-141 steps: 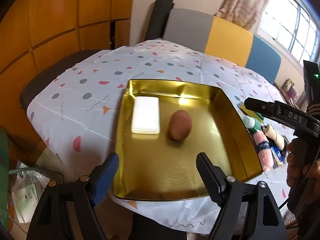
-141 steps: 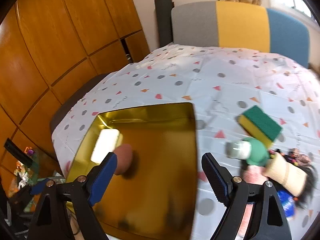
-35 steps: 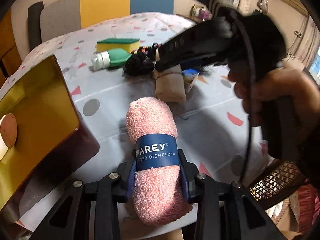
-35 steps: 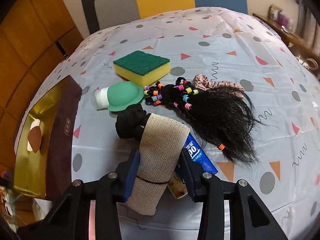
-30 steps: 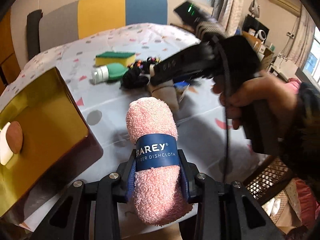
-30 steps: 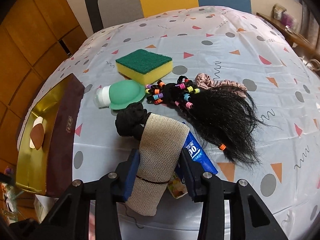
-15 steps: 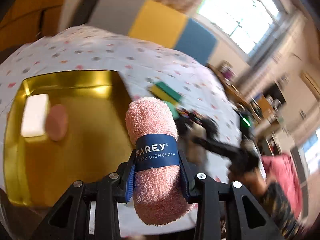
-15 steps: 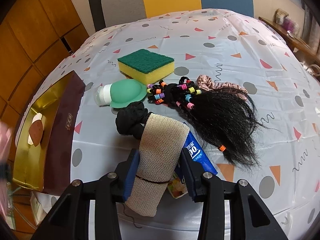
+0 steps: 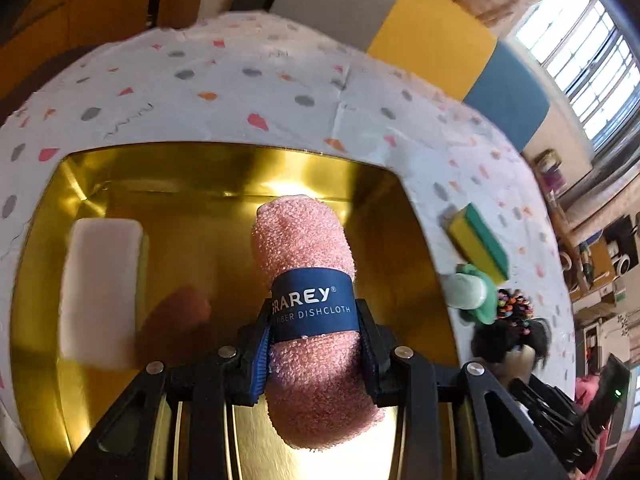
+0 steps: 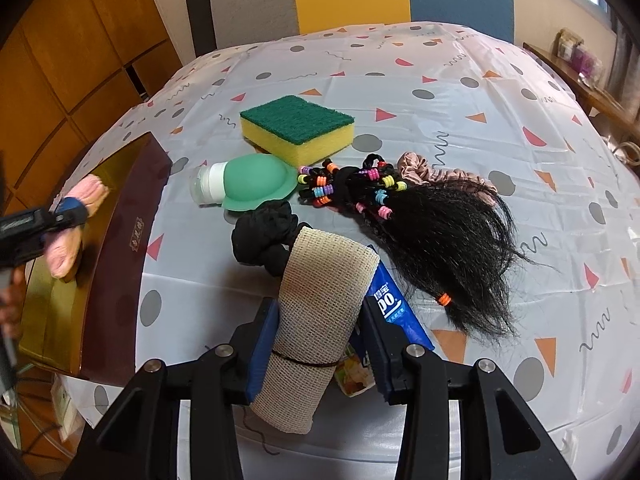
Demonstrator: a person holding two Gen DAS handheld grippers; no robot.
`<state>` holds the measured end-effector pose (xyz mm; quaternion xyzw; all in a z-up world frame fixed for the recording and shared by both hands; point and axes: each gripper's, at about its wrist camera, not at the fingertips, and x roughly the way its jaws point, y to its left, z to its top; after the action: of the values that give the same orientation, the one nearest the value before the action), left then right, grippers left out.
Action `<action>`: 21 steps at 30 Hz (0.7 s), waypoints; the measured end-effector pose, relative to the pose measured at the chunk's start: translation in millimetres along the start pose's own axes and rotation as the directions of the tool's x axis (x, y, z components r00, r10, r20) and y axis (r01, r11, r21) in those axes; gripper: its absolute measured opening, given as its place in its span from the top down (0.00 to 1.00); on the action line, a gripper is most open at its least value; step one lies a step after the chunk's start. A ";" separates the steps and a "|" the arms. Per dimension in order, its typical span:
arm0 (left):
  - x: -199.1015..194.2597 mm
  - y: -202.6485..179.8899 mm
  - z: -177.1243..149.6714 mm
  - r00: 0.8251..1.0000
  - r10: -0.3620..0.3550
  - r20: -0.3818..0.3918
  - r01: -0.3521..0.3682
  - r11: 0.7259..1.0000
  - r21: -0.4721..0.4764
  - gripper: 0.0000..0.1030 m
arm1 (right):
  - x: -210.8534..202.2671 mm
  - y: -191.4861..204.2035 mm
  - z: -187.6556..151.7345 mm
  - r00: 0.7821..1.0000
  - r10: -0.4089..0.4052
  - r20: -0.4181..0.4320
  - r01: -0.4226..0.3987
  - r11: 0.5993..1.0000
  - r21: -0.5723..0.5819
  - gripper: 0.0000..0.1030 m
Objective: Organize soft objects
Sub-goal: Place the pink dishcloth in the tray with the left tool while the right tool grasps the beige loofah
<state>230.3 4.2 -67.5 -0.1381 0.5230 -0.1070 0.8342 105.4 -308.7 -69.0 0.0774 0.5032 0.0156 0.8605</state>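
The rolled pink dishcloth (image 9: 310, 316) hangs over the gold tray (image 9: 416, 264), long axis running forward between the left gripper (image 9: 312, 344) pads clamped on it, while the right gripper (image 10: 316, 344) grips the beige mesh roll (image 10: 320, 320) on the table.

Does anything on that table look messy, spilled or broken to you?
Nothing looks spilled or broken. The only untidy spot is the heap beside the green-topped sponge: a tuft of black hair with coloured beads, a pink scrunchie and a black scrunchie lie tangled together.
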 end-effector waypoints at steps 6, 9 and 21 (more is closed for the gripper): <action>3.1 10.8 6.2 0.998 0.057 0.038 -0.057 0.998 -0.004 0.43 | 0.2 0.7 -0.5 1.000 -0.003 0.001 0.003 1.000 -0.004 0.58; -20.3 12.1 1.6 0.997 0.026 0.075 -0.026 1.000 0.005 0.27 | 0.7 2.5 -0.8 1.000 -0.013 0.002 0.013 1.000 -0.017 0.58; -123.3 -6.4 -84.3 0.963 0.102 0.250 -0.138 0.982 0.132 0.27 | 0.6 9.8 -2.9 0.998 -0.057 0.019 0.059 0.996 -0.060 0.59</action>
<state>101.0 28.0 3.7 -0.0557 0.4152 -0.0768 0.9048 103.7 -298.5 -69.4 0.0368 0.4970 0.0052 0.8669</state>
